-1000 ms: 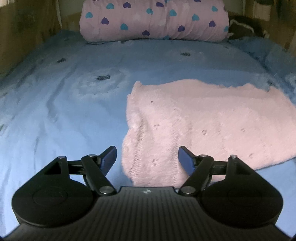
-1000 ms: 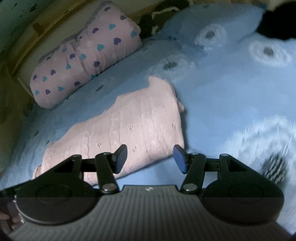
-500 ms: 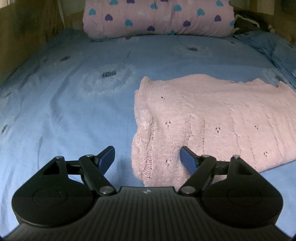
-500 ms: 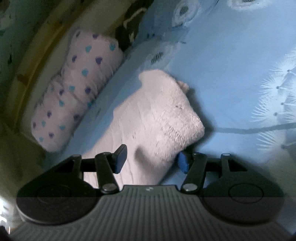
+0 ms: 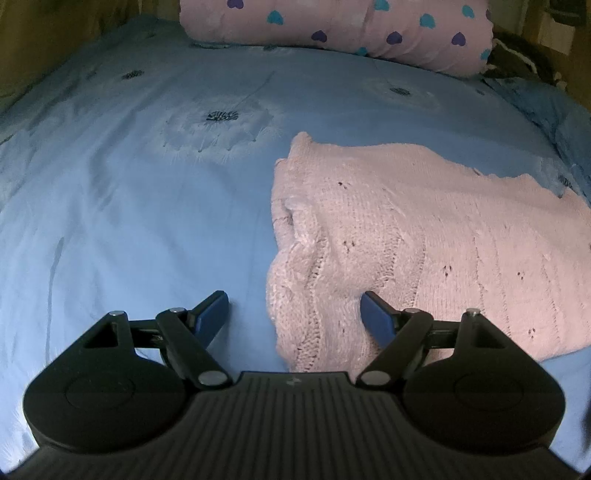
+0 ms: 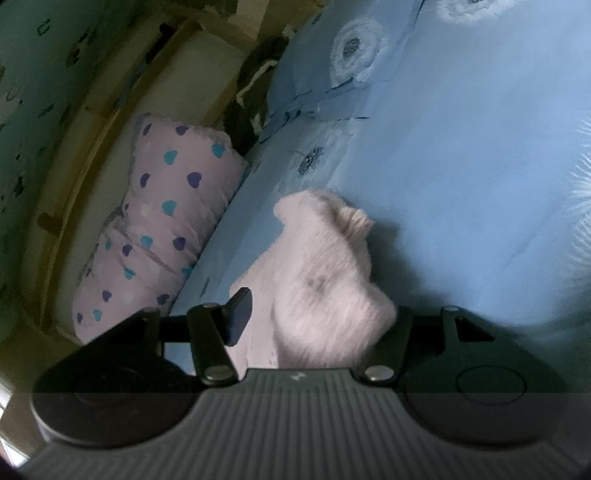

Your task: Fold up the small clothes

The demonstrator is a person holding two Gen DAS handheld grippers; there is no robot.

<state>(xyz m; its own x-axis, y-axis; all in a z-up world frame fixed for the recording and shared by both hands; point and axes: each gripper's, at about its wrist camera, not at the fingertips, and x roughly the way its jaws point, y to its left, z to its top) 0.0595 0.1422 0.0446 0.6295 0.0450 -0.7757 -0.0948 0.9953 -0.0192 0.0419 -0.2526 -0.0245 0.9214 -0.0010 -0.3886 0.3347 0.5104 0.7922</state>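
Observation:
A pink knitted garment (image 5: 424, 240) lies folded flat on the blue bedsheet (image 5: 129, 184). My left gripper (image 5: 295, 317) hovers open over its near left corner, and the bunched edge lies between the two blue pads without touching them. In the right wrist view, which is rolled, the other end of the garment (image 6: 325, 280) bulges up between the fingers of my right gripper (image 6: 317, 321). The knit hides the right fingertip. The left pad (image 6: 238, 317) stands apart from the bulge, so the jaws are open.
A pink pillow with hearts (image 5: 332, 26) lies along the head of the bed and also shows in the right wrist view (image 6: 159, 229). Beside it are a dark bundle (image 5: 517, 55) and a folded blue duvet (image 6: 332, 74). A wooden bed frame (image 5: 37, 37) borders the left side.
My left gripper has edged in lower over the garment's corner. My right gripper has rolled and sunk to the garment's end, which now bulges between its fingers and covers one of them.

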